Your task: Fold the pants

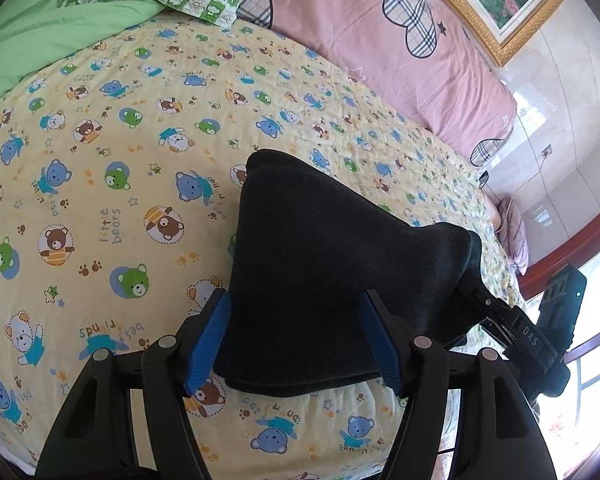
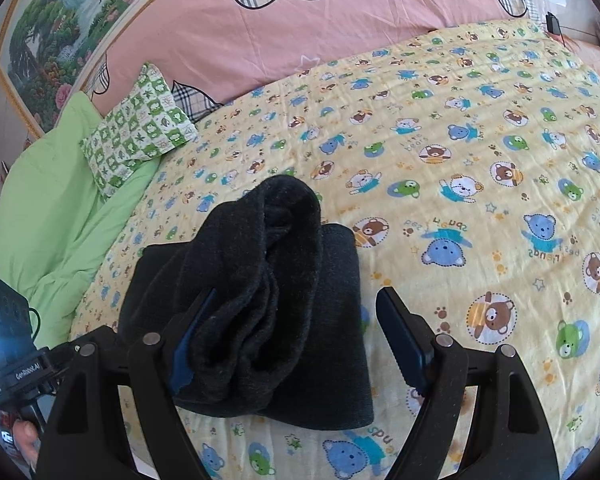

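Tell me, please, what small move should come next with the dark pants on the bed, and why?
Probably press the raised fold flat with the right gripper. The pants are already a compact bundle on the bear-print sheet, but one bunched layer humps up between its open fingers; the left gripper also stands open.

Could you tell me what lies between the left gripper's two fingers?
The dark folded pants fill the gap of the left gripper, shown in the left wrist view.

Matt fuzzy knit pants (image 1: 320,280), soft printed cotton bedsheet (image 1: 120,160)
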Demonstrator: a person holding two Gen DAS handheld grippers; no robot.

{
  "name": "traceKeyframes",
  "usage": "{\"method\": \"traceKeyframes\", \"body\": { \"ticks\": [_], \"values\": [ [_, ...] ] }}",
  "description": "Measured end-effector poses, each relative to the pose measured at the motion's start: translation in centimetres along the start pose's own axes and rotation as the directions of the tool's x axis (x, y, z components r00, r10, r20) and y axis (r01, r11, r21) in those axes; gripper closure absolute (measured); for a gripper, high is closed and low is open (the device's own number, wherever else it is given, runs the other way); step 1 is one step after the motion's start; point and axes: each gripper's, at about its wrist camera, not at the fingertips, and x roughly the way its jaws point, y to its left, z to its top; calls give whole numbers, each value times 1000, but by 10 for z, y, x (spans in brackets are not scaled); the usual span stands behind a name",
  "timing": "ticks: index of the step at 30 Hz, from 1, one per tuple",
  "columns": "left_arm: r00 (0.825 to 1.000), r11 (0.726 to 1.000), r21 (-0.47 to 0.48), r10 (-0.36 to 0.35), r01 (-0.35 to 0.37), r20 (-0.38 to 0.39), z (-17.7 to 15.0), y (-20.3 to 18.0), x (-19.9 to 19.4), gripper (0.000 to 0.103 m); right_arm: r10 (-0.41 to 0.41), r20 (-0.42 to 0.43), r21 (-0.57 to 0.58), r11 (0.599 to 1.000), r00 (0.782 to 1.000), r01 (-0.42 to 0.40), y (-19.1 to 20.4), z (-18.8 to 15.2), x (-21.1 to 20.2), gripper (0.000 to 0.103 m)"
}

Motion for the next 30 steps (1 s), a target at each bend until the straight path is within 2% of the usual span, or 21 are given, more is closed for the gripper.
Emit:
{"method": "traceKeyframes", "body": {
  "ticks": [4,11,27,30],
  "values": [
    [1000,1000,6,11,-11,-11,3,1,7,35,-15,7,10,1000,1000,15,-12,-5,-1,22],
    [999,1000,17,25,-24,-41,10,0,25,35,74,-11,82,994,997,-73,-31,-12,3,22],
    [995,999,-4,34,-34,-95,18,6,63,32,179,2,93,980,984,-178,-39,-17,7,25],
    [995,999,15,40,-39,-91,18,3,66,36,201,4,92,975,980,-201,-41,-18,9,26]
  ]
}}
